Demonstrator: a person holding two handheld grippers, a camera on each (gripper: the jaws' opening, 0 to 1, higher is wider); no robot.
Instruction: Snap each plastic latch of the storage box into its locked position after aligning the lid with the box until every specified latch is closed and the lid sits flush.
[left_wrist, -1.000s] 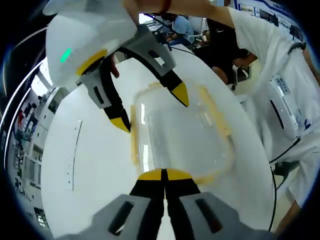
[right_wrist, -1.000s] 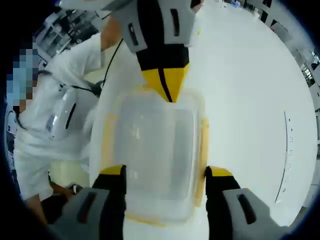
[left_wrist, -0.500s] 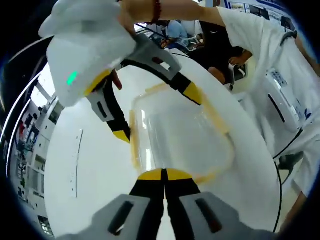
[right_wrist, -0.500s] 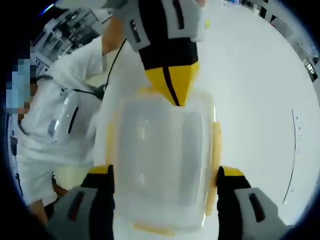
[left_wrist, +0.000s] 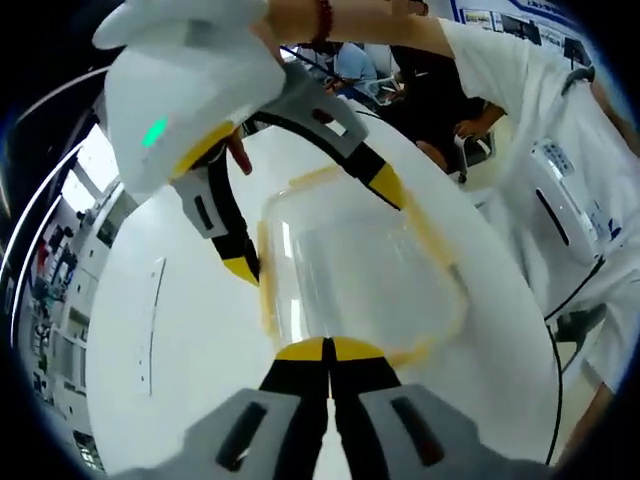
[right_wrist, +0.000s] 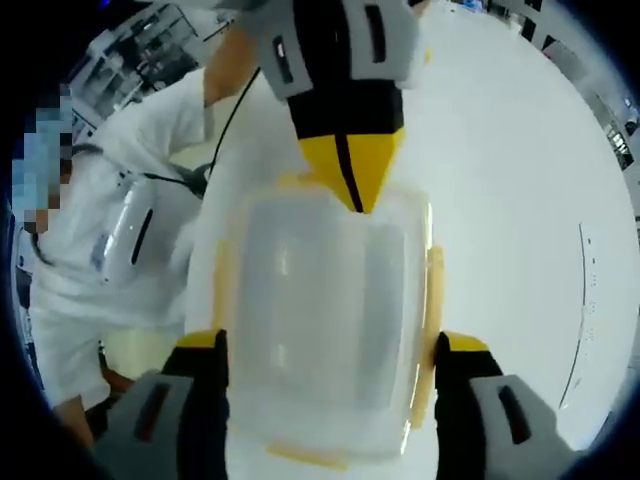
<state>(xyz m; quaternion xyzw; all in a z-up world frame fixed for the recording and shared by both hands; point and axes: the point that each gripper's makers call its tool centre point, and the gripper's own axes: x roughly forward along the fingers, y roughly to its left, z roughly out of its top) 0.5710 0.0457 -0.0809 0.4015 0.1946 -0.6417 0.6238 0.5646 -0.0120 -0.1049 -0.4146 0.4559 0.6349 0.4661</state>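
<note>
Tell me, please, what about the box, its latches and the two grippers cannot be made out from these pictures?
- Storage box, right gripper view: blur hides whether its lid sits flush.
- Side latch, right gripper view: too blurred to tell whether it is snapped down.
- End latch under the left gripper, left gripper view: shut jaws cover it.
- Right gripper: contact with the box sides unclear.

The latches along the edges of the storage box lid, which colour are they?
The latches are yellow-orange on the clear storage box, best seen in the right gripper view.
</note>
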